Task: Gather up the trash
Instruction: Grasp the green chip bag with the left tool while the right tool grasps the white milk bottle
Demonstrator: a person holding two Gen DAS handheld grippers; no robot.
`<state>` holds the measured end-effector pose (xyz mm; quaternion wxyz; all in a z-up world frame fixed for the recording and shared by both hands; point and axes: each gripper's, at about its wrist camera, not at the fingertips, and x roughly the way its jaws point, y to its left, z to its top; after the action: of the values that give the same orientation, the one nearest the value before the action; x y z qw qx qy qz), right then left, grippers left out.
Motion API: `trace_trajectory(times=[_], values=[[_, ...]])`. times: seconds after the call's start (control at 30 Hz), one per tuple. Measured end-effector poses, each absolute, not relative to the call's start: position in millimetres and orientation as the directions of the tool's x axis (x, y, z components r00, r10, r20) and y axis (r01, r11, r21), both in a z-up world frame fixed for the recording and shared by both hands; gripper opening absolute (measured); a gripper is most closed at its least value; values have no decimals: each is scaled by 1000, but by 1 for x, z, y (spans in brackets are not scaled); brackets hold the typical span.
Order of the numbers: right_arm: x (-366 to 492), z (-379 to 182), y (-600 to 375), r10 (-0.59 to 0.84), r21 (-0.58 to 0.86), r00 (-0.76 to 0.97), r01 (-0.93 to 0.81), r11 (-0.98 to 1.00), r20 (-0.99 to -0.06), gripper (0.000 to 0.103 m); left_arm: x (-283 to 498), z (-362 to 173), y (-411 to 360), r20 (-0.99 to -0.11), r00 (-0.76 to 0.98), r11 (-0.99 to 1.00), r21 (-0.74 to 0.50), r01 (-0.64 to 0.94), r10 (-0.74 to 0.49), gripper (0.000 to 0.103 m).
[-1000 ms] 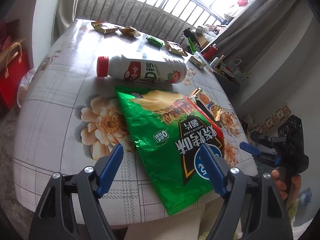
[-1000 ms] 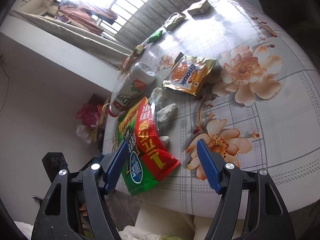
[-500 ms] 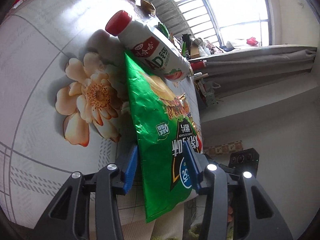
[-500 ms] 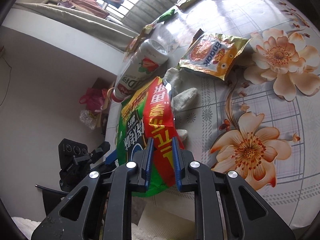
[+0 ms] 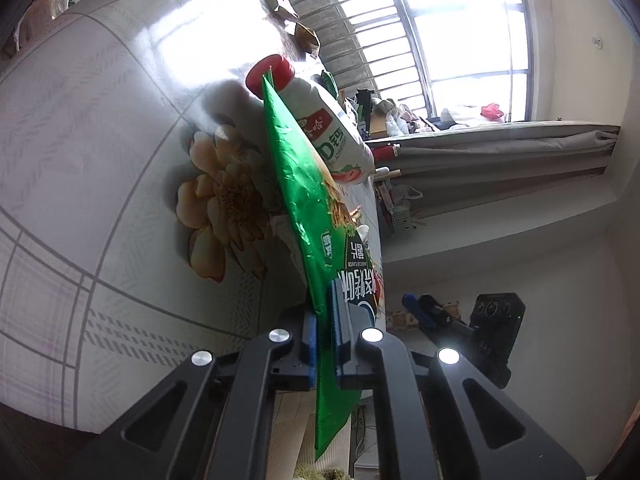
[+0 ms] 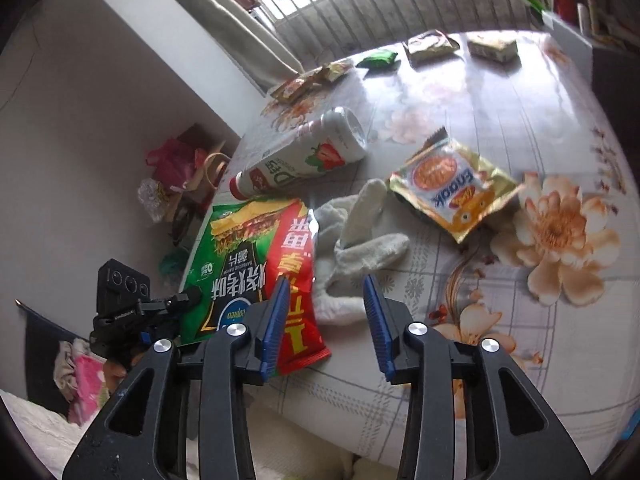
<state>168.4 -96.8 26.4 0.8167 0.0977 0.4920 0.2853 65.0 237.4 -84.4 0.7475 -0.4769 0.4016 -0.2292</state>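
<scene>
The left gripper (image 5: 326, 336) is clamped on the near edge of the green chip bag (image 5: 304, 200), which runs from between its blue pads toward 12 o'clock, over the table (image 5: 100, 160), up to the bottle (image 5: 316, 120). The right gripper (image 6: 326, 316) is opening with nothing between its jaws: the chip bag (image 6: 248, 264) lies just at 9 o'clock of its left pad, grey cloth (image 6: 360, 240) sits at 12 o'clock, and a gold wrapper (image 6: 452, 188) at 1 o'clock.
</scene>
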Motion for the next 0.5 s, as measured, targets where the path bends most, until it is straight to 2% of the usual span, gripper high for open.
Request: trace_trajectory(times=[0.07, 0.17, 0.3, 0.5], values=[[181, 50, -70, 519, 291, 387, -510, 809, -762, 63, 64, -84, 243, -392, 573, 446, -894, -52, -720, 5], [203, 68, -20, 473, 62, 420, -694, 717, -775, 78, 61, -83, 249, -402, 579, 452, -890, -64, -710, 5], [237, 56, 48, 392, -187, 426, -835, 518, -815, 83, 58, -83, 256, -412, 589, 461, -884, -74, -696, 4], [271, 8, 113, 254, -250, 315, -934, 255, -915, 83, 52, -82, 258, -459, 576, 511, -856, -81, -677, 2]])
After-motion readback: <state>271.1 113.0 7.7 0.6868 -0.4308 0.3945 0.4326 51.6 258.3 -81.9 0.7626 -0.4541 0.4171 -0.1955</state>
